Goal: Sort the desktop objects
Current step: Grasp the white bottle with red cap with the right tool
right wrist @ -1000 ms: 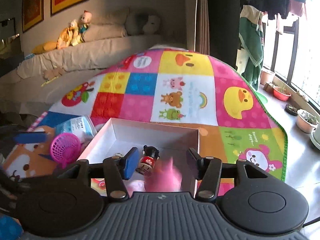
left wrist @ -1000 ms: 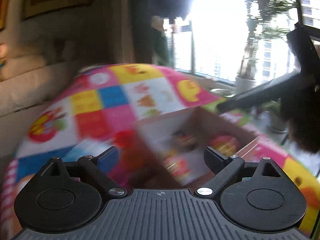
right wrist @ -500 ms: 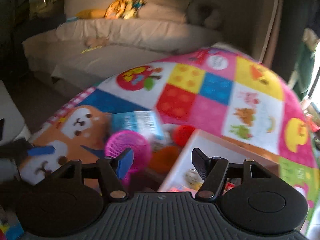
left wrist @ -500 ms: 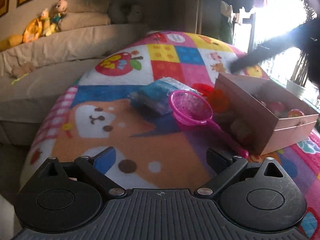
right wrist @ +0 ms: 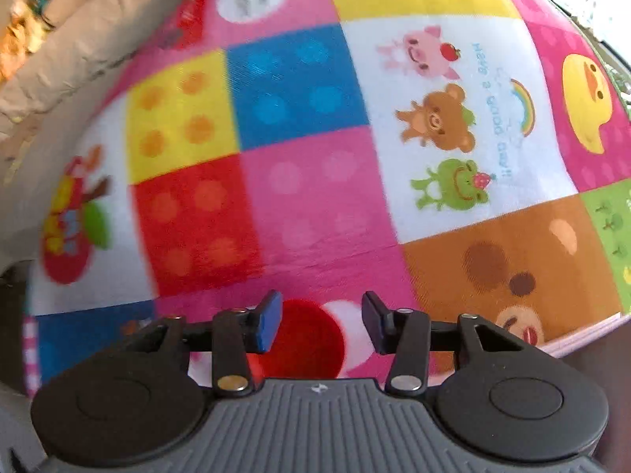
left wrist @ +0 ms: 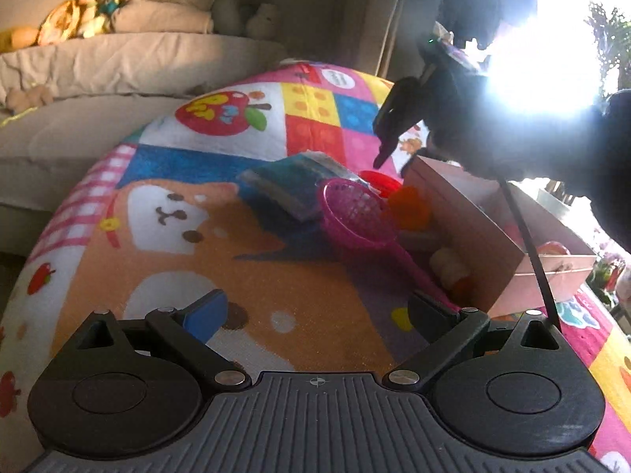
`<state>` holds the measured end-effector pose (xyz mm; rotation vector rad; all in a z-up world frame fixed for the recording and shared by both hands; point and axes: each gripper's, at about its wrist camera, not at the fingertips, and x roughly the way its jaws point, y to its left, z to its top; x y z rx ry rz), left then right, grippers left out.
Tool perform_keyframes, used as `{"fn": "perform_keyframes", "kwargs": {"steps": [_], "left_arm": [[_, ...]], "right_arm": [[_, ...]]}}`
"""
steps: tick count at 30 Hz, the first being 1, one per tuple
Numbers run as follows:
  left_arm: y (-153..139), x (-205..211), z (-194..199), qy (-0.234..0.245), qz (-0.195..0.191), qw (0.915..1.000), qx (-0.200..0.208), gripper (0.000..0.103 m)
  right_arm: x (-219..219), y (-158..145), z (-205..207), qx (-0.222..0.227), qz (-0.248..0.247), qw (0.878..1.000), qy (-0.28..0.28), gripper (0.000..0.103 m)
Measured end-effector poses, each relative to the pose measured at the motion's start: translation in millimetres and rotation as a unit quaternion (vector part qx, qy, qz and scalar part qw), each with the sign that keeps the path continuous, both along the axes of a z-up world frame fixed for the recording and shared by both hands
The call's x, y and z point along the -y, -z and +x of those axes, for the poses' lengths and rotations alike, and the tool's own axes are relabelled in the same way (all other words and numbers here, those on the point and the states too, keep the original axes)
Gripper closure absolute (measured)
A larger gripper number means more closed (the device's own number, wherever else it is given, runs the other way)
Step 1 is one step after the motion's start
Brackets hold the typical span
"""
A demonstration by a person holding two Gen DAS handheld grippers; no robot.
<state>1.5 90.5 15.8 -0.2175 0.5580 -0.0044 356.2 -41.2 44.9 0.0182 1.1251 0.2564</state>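
A long beige sofa runs along the wall with soft toys on its back, and in front of it lies a bright patchwork play mat printed with an apple, a bear face and coloured squares. On the mat sits an open pink cardboard box, with small toys inside that are too blurred to name. Against the box's near side lies a cluster of things waiting to be sorted: a blue packet lying flat, a pink mesh scoop resting partly over the packet's corner with its handle pointing toward the left claw, an orange object just beside the scoop and touching the box wall, and a red round piece behind them. The left claw hangs low above the mat's bear face, its fingers spread wide with nothing between them. The right claw is above the far end of that cluster, fingers parted around a gap that holds nothing, with a red round shape showing on the mat directly beneath it.
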Motion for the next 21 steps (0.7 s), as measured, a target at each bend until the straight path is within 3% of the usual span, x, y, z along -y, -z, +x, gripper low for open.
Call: {"fn": "perform_keyframes", "kwargs": {"steps": [2, 6, 13, 19, 21], "left_arm": [[1.1, -3.2, 1.4, -0.001, -0.010, 0.9999, -0.003, 0.002], [2.5, -7.0, 2.7, -0.009, -0.020, 0.9997, -0.008, 0.002], [2.0, -3.8, 2.1, -0.007, -0.010, 0.9999, -0.009, 0.002], [1.9, -2.3, 2.2, -0.005, -0.001, 0.9999, -0.010, 0.001], [1.7, -0.1, 2.2, -0.003, 0.006, 0.9999, -0.009, 0.001]], "right_arm": [[-7.8, 6.7, 1.6, -0.008, -0.006, 1.000, -0.013, 0.074], [-34.0, 15.0, -8.7, -0.022, -0.013, 0.998, -0.058, 0.074], [-78.8, 10.9, -72.9, -0.006, -0.023, 0.982, -0.190, 0.074], [-65.1, 2.1, -139.8, -0.051, -0.017, 0.958, -0.281, 0.073], [-48.0, -16.1, -158.8, -0.023, -0.007, 0.955, -0.296, 0.073]]}}
